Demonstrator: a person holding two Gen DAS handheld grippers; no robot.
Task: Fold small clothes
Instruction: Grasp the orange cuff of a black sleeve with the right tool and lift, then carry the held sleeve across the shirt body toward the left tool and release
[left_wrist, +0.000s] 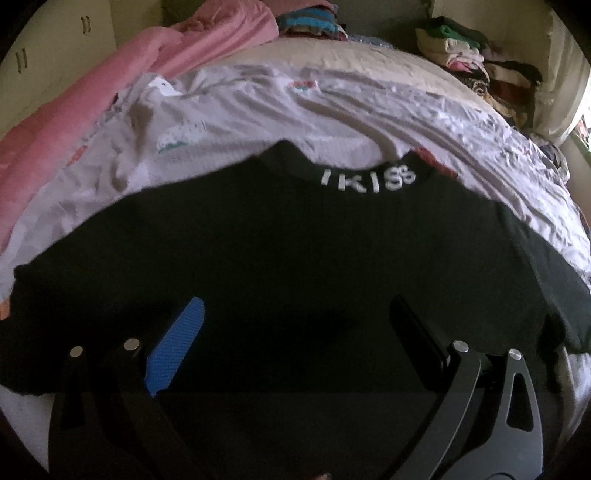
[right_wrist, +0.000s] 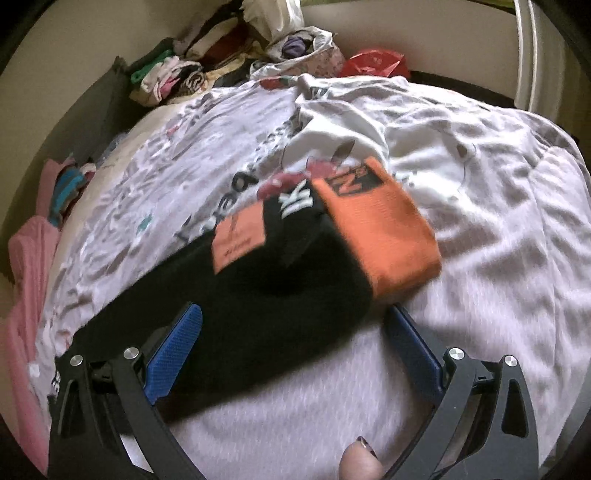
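Left wrist view: left gripper (left_wrist: 297, 314), jaws spread, hovered over a black T-shirt (left_wrist: 288, 251) lying flat on the bedsheet (left_wrist: 258, 107); its hem was cut off below. Right wrist view: right gripper (right_wrist: 293, 321), jaws spread, straddled a blurred black-and-orange sleeve (right_wrist: 332, 240); a fingertip (right_wrist: 360, 463) showed at the bottom edge.

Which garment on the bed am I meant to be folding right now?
On the wrinkled white printed bedsheet, look at the near edge rather than the pink blanket or the clothes stack by the wall. It is the black top, spread flat, the only piece with white KISS lettering at its collar.
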